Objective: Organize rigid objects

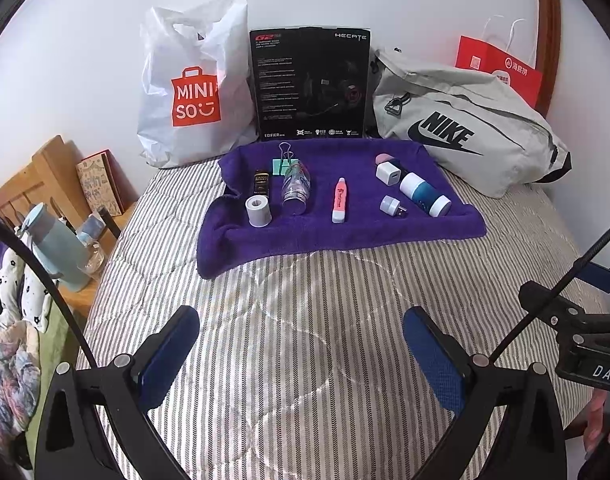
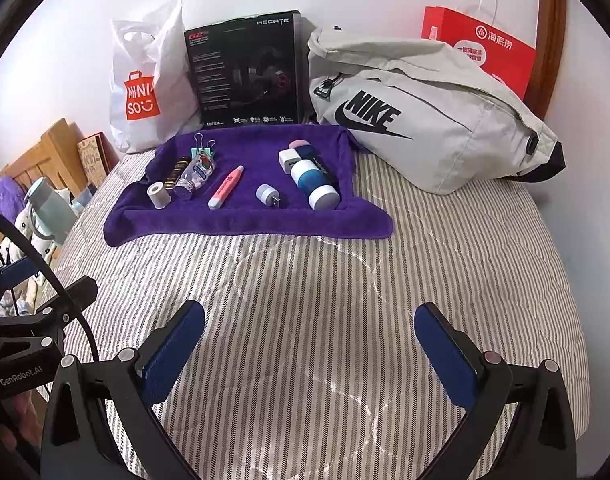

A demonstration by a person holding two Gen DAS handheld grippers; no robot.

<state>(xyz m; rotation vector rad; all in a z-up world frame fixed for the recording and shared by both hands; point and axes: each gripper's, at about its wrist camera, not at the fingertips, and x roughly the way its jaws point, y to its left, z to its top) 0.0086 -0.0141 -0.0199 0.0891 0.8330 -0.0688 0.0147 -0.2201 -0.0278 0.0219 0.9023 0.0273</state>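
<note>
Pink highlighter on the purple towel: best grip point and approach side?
Grip the pink highlighter mid-barrel, coming down from above with the fingers closing across its narrow width. It lies flat on the purple towel, long axis running roughly toward the camera, with clear gaps to the clear bottle and the small USB plug on either side. Both tools are open; the right tool looks marginally better lined up.

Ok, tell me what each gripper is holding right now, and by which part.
Nothing is held. The left gripper and right gripper are both open above the striped bedspread.
</note>
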